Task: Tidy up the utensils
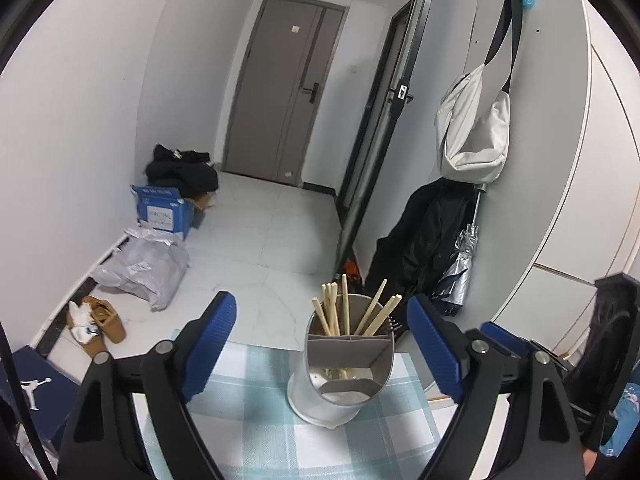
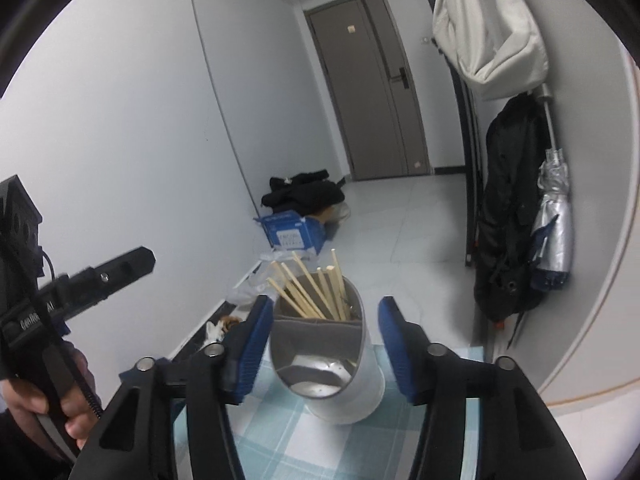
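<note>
A steel utensil holder [image 1: 340, 372] with a grey divider stands on a blue checked cloth [image 1: 256, 432]. Several wooden chopsticks [image 1: 340, 312] stand in its far compartment; the near compartments look empty. My left gripper [image 1: 322, 320] is open and empty, its blue pads [image 1: 212, 332] either side of the holder and short of it. In the right wrist view the holder [image 2: 332, 360] with chopsticks [image 2: 312, 292] sits between the blue pads [image 2: 252, 344] of my open, empty right gripper [image 2: 326, 316], not touching. The left gripper's body [image 2: 92, 276] shows at left, held by a hand.
The cloth [image 2: 280, 432] covers a small table at the edge of a tiled hallway. On the floor lie a blue box [image 1: 164, 210], black clothes [image 1: 180, 170], grey bags [image 1: 144, 268] and shoes [image 1: 96, 320]. A white bag [image 1: 472, 132], black coat [image 1: 424, 240] and umbrella [image 1: 460, 264] hang at right.
</note>
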A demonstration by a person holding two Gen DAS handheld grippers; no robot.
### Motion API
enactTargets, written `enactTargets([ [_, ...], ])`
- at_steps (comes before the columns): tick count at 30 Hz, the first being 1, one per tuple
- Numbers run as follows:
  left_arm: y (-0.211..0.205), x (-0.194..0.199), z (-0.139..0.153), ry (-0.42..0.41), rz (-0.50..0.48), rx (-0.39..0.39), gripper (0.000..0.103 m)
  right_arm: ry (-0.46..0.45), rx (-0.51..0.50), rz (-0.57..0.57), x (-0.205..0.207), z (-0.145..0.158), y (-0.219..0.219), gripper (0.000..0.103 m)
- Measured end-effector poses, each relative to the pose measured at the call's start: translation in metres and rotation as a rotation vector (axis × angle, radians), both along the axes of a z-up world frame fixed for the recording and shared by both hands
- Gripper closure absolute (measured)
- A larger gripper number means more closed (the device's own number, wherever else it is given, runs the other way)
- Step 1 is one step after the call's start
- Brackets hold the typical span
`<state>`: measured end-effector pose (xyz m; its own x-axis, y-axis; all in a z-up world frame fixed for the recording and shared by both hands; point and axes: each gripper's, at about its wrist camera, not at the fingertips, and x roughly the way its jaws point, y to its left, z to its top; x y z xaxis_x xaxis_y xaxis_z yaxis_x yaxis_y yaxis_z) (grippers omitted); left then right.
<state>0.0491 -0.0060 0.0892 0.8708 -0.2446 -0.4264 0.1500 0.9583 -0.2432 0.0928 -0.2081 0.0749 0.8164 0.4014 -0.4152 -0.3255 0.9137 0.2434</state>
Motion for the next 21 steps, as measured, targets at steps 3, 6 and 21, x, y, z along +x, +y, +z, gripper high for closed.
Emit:
enactTargets([
  [3, 0.002, -0.013, 0.004, -0.025, 0.041, 0.009, 0.003, -0.039, 0.001, -0.007, -0.018, 0.003, 0.003, 0.032],
  [6, 0.003, -0.024, 0.005, -0.04, 0.059, 0.013, 0.001, -0.09, -0.007, -0.017, -0.039, 0.006, 0.004, 0.015],
  [21, 0.008, -0.069, -0.014, -0.14, 0.167, 0.078, 0.001, -0.182, -0.035, -0.075, -0.1, -0.01, 0.003, 0.0],
])
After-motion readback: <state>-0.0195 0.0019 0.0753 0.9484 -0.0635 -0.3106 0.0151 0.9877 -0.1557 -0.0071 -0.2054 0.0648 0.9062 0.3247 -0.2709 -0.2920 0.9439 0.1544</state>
